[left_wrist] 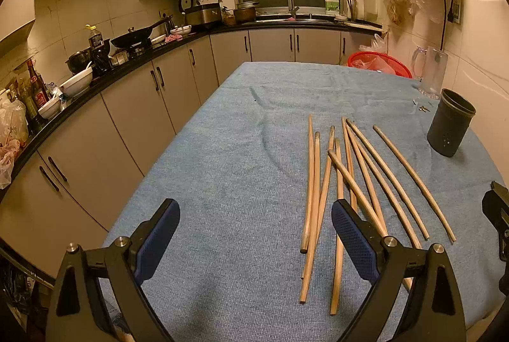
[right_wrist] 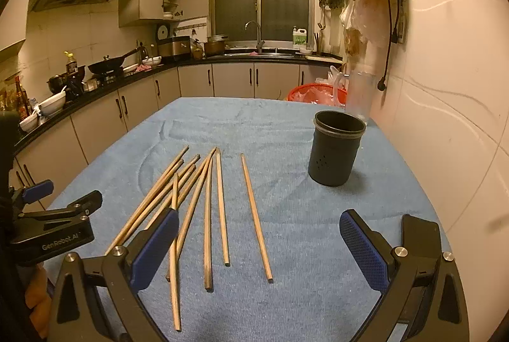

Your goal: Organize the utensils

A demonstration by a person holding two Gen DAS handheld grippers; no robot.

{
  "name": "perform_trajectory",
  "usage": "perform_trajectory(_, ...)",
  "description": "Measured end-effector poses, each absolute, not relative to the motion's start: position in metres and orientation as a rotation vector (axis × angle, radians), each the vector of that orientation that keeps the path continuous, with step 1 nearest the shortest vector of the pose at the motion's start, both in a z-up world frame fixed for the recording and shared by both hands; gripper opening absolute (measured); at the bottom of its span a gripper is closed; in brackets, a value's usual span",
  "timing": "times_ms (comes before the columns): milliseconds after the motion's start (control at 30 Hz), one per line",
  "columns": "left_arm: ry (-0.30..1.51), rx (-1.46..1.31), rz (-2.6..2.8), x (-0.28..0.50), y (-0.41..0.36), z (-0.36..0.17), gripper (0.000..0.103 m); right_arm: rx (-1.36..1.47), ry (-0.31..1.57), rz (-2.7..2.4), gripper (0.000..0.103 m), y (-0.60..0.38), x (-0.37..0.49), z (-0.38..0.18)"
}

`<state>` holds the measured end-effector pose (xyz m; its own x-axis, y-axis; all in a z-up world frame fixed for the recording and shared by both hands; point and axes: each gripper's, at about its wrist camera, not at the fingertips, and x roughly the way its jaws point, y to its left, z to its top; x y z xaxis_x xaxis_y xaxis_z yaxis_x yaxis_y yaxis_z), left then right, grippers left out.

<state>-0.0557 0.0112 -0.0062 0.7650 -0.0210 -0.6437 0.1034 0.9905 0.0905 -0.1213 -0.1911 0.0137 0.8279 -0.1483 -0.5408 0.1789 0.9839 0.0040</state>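
While I hold both grippers low over the table, this is what I read off the wrist feeds:
left gripper [left_wrist: 256, 221]: jaws spread wide, nothing between them; right-hand pad [left_wrist: 353, 238] sits over the near ends of a few sticks, contact I cannot tell
right gripper [right_wrist: 259, 229]: jaws spread wide, nothing gripped; near ends of several sticks lie in the gap below
chopsticks [right_wrist: 206, 211]: wooden, loose on the cloth, fanned out and partly crossing each other; one stick [right_wrist: 256, 217] lies apart on the holder side
holder [right_wrist: 335, 147]: dark cylinder, upright, mouth open, small holes low on its wall; on the cloth well apart from the sticks, near the wall
cloth [left_wrist: 229, 151]: blue, covers the table, a few creases
glass mug [left_wrist: 429, 73]: clear, upright, just behind the holder
red basket [left_wrist: 381, 63]: at the far edge of the table, beside the mug
background: kitchen counter, wok, sink under the window
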Motion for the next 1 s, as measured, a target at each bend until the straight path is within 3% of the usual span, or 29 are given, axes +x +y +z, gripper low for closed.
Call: perform_trajectory(1000, 0.724, 0.142, -0.078, -0.051, 0.008, -0.009, 0.096, 0.068, 0.625, -0.127, 0.102, -0.195, -0.109, 0.007)
